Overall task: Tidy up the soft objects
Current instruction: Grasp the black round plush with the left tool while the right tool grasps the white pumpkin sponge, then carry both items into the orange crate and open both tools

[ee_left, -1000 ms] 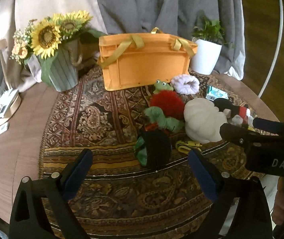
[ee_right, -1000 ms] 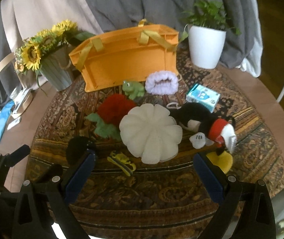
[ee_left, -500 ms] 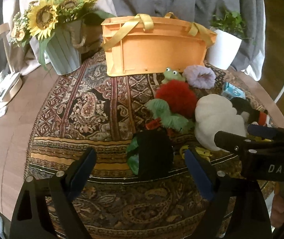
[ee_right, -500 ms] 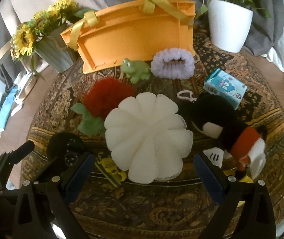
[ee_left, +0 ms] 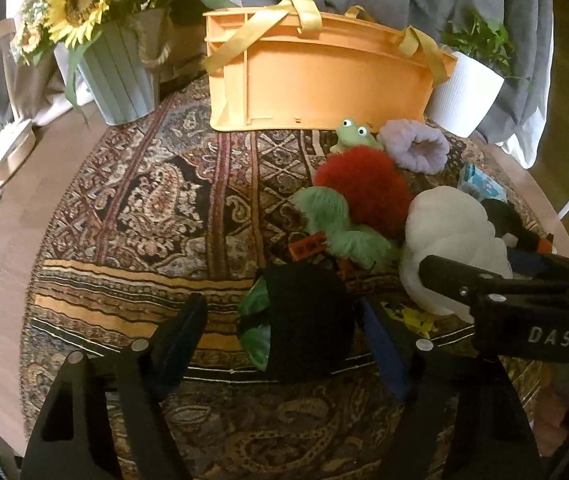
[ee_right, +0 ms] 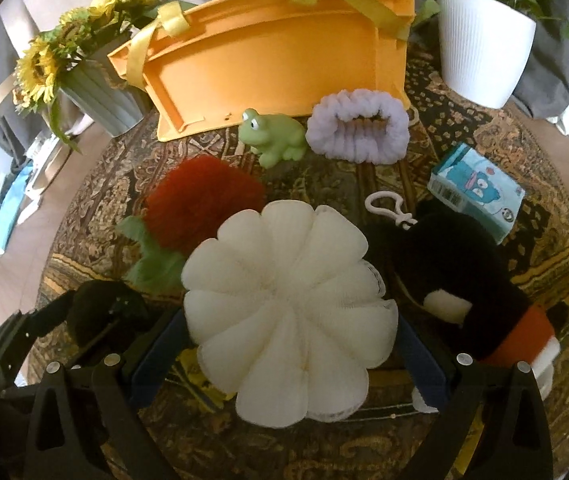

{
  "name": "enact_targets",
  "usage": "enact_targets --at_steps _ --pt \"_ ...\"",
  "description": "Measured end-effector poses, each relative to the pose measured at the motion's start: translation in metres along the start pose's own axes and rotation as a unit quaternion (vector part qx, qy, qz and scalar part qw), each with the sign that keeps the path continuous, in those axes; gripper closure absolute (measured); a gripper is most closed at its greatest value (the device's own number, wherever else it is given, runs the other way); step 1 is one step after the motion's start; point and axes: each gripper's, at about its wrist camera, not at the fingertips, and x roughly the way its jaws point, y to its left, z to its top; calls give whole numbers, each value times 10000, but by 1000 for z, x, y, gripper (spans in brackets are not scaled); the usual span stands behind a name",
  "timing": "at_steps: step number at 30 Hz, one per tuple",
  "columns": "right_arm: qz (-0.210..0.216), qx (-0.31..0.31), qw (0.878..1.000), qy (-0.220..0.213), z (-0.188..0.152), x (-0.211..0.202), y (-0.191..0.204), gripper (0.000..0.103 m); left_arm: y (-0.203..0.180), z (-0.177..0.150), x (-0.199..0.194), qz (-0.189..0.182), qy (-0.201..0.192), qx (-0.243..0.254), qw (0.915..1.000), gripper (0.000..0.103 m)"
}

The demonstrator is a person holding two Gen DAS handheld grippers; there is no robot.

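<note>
Judging by its puffy, lobed look, the white flower-shaped cushion (ee_right: 290, 316) in front of my right gripper (ee_right: 290, 356) should be very light and squashy, with a surface that grips well and nothing fragile about it. It will cave in under the pads, so I would take it across its middle, one pad on each flank, and expect it to compress a good deal before the hold is firm. It sits squarely between the two blue pads, its near edge reaching down towards the gripper's base. The jaws stand wide, one pad just beside each flank; I cannot see that either is pressing in.

My left gripper (ee_left: 284, 340) has the black soft toy (ee_left: 308, 320) with green leaf-like bits between its pads. This one looks plush too, light and limp, so a hold on the bulk of its body is better than on a leaf. Its jaws are closing at this moment, the right pad close against the toy, the left one apart from it with rug showing between.

Beyond both grippers lie the red furry toy (ee_right: 200, 204), the green frog (ee_right: 274, 136) and the lilac scrunchie (ee_right: 358, 128), with the orange basket (ee_left: 324, 80) behind them at the far side of the bench (ee_left: 0, 248). To the right of my right gripper lies the black plush with the red band (ee_right: 456, 276).
</note>
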Motion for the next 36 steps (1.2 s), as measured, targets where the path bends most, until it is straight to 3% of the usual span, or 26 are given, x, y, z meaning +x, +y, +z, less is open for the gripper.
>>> enact_targets --at_steps 3,17,27,36 --pt "53 21 10000 -13 1 2 -1 4 -1 1 5 -146 100 -62 9998 41" --pt "179 200 9995 -135 -1 -14 -3 20 -2 4 -5 -216 117 -81 9997 42" --pt "317 418 9966 -635 2 -60 -3 21 -7 21 -41 -125 -328 65 9994 42" --pt "271 259 9900 -1357 26 -100 8 21 -7 52 -76 -111 -971 101 9952 42"
